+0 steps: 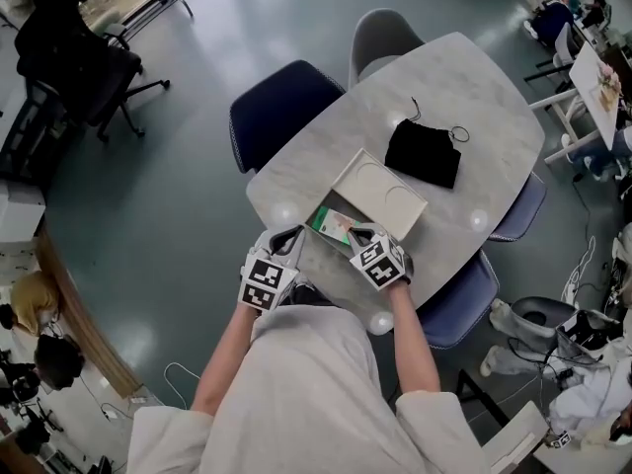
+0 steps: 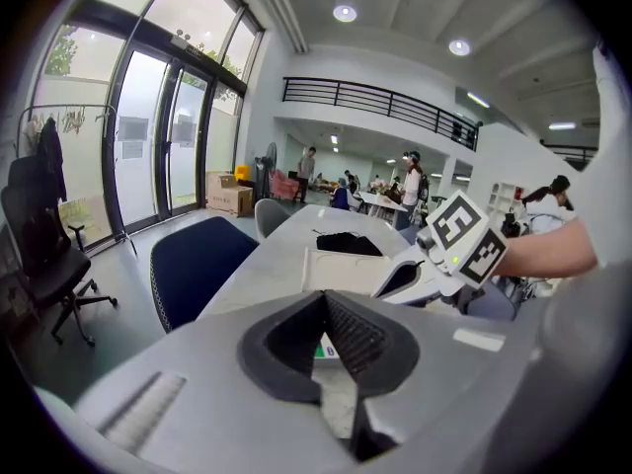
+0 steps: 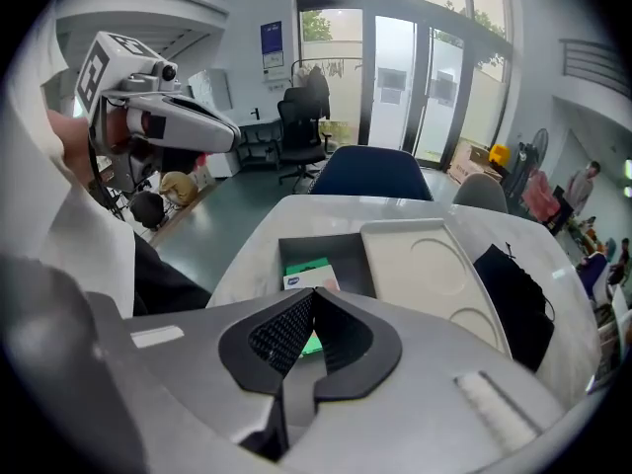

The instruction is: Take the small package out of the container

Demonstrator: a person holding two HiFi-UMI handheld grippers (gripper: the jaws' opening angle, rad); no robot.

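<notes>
A small green and white package [image 1: 332,226] lies in an open grey container [image 1: 318,248] near the table's front edge. In the right gripper view the package [image 3: 306,274] shows just past my jaws, inside the container [image 3: 336,250]. My right gripper [image 3: 311,296] is shut and empty, hovering over the container's near edge [image 1: 357,234]. My left gripper [image 1: 289,238] is at the container's left side, also shut with nothing held [image 2: 322,296]. Through its jaws a corner of the package [image 2: 326,350] peeks out.
The white lid [image 1: 383,193] lies upturned beside the container, on its far right side. A black pouch [image 1: 425,152] with a cord rests farther back on the marble table [image 1: 474,97]. Blue chairs [image 1: 281,107] surround the table.
</notes>
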